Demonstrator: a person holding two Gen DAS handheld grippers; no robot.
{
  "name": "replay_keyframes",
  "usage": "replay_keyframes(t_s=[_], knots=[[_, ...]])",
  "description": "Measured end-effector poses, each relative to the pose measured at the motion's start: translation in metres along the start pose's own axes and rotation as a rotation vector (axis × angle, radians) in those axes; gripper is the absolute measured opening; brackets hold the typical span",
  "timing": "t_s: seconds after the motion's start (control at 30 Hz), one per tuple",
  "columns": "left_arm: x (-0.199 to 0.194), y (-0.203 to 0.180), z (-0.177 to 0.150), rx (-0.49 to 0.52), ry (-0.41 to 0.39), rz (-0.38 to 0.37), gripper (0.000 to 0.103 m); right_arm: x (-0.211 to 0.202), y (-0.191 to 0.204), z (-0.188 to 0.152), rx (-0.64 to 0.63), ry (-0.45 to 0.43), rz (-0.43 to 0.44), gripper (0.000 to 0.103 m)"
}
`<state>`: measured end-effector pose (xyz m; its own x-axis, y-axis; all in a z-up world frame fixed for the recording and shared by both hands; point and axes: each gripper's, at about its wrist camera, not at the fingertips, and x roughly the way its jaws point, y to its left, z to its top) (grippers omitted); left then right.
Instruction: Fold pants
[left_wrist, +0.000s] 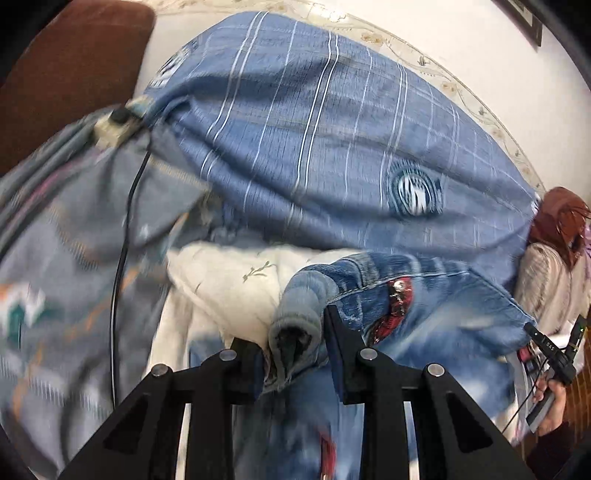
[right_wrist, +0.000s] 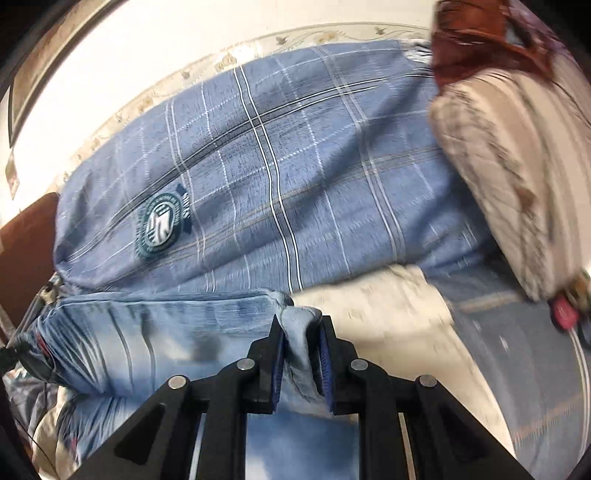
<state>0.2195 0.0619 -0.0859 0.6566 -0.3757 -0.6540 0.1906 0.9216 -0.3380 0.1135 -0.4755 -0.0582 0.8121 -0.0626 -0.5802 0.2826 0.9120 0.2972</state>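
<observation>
The pants are faded blue jeans (left_wrist: 436, 306) with a red patch, lifted off a bed. My left gripper (left_wrist: 293, 341) is shut on a bunched, fleece-lined edge of the jeans. In the right wrist view the jeans (right_wrist: 147, 332) stretch to the left, and my right gripper (right_wrist: 299, 343) is shut on a fold of their denim. The other gripper and the hand holding it (left_wrist: 554, 362) show at the far right of the left wrist view. Both views are motion-blurred.
A blue plaid quilt with a round badge (left_wrist: 314, 129) (right_wrist: 277, 166) is piled behind the jeans. A white floral sheet (left_wrist: 229, 280) (right_wrist: 391, 314) lies underneath. A grey patterned blanket with a black cable (left_wrist: 122, 240) is left. A beige pillow (right_wrist: 517, 166) is right.
</observation>
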Motion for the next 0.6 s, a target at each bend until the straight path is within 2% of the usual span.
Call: replay_keyframes(t_s=[0.1, 0.23, 0.3, 0.37, 0.4, 0.5, 0.6], knots=[[-0.005, 0.004, -0.045, 0.026, 0.050, 0.022, 0.030, -0.023, -0.009, -0.031, -0.007, 0.016, -0.010, 0.018], [-0.003, 0.007, -0.083, 0.064, 0.117, 0.040, 0.032, -0.048, -0.039, -0.075, 0.051, 0.054, 0.004, 0.018], [-0.003, 0.001, -0.098, 0.149, 0.154, 0.098, 0.033, -0.052, -0.050, -0.092, 0.064, 0.118, 0.069, 0.018], [-0.004, -0.004, -0.107, 0.208, 0.185, 0.141, 0.037, -0.051, -0.054, -0.110, 0.033, 0.226, 0.043, 0.020], [-0.006, -0.006, -0.112, 0.241, 0.208, 0.172, 0.037, -0.051, -0.055, -0.115, 0.025, 0.252, 0.034, 0.020], [-0.023, -0.006, -0.119, 0.287, 0.198, 0.214, 0.037, -0.060, -0.068, -0.129, 0.059, 0.294, -0.027, 0.020], [-0.053, -0.007, -0.119, 0.309, 0.126, 0.217, 0.037, -0.077, -0.075, -0.125, 0.113, 0.242, -0.017, 0.020]])
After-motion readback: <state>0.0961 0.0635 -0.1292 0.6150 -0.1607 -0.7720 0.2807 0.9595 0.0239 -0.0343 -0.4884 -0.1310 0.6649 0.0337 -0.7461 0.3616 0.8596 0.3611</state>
